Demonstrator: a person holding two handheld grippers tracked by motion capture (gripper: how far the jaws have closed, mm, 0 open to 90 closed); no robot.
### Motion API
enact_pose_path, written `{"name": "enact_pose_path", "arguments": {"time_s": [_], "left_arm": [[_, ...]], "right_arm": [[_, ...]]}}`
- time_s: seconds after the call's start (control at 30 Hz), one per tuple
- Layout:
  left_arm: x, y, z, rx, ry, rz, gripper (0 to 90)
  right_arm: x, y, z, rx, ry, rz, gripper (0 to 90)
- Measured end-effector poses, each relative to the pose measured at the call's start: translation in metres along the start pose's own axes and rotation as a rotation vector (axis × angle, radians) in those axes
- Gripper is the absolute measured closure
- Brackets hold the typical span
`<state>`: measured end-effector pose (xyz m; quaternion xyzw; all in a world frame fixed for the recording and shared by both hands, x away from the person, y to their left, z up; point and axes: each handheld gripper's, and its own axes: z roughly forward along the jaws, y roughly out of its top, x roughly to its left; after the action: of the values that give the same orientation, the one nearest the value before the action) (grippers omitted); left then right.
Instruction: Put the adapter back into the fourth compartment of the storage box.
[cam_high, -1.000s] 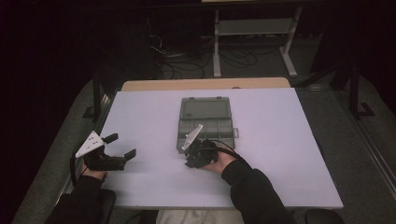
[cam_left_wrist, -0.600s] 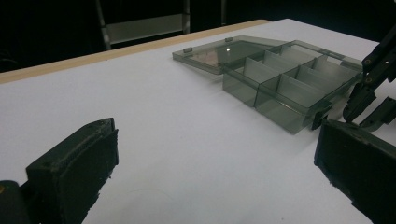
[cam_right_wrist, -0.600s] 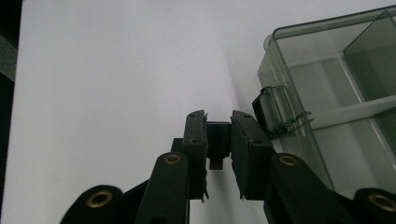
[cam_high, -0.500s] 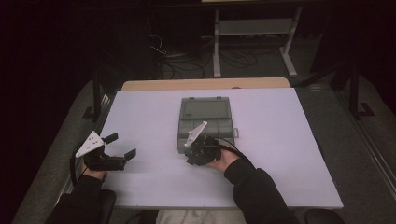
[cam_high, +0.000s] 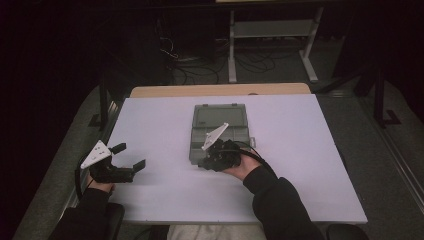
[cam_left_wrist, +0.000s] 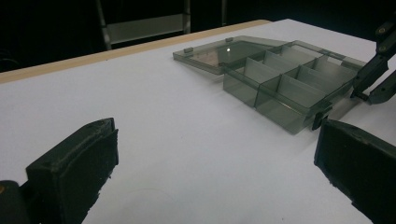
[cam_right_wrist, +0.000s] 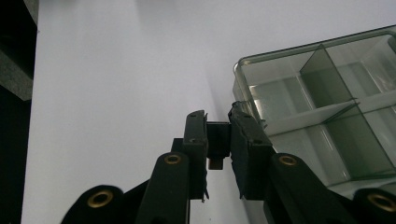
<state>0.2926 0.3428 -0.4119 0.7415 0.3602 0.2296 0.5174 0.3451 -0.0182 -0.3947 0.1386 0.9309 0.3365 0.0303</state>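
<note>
Smoky-grey clear plastic compartment box (cam_high: 218, 131) is laid open mid white tabletop (cam_high: 310, 150) | small black block (cam_right_wrist: 217, 140) is pinched by right gripper (cam_right_wrist: 218, 122) at box's near corner | left gripper (cam_high: 131, 156) is parked well left of box, jaws spread, nothing between

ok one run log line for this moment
left gripper: open, empty, on white table | right gripper: shut on small black clip | clip at corner of open smoky grey plastic compartment box

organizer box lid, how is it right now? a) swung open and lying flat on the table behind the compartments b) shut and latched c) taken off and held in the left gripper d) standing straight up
a: the lid lies flat on the table behind the organizer box, whose divided compartments are uncovered.
</note>
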Motion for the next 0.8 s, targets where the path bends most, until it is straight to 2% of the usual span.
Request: {"name": "enact_pose_path", "arguments": {"time_s": [0.27, 0.33, 0.8], "left_arm": [[0.0, 0.0, 0.0, -0.001, 0.0, -0.001, 0.0], [0.0, 0.0, 0.0, -0.001, 0.0, -0.001, 0.0], [0.0, 0.0, 0.0, 0.001, 0.002, 0.0, 0.0]], "right_arm": [[-0.005, 0.001, -0.012, -0.007, -0.024, 0.008, 75.6], [-0.008, 0.001, -0.018, -0.03, -0.022, 0.012, 75.6], [-0.017, 0.0, -0.036, -0.037, -0.061, 0.023, 75.6]]}}
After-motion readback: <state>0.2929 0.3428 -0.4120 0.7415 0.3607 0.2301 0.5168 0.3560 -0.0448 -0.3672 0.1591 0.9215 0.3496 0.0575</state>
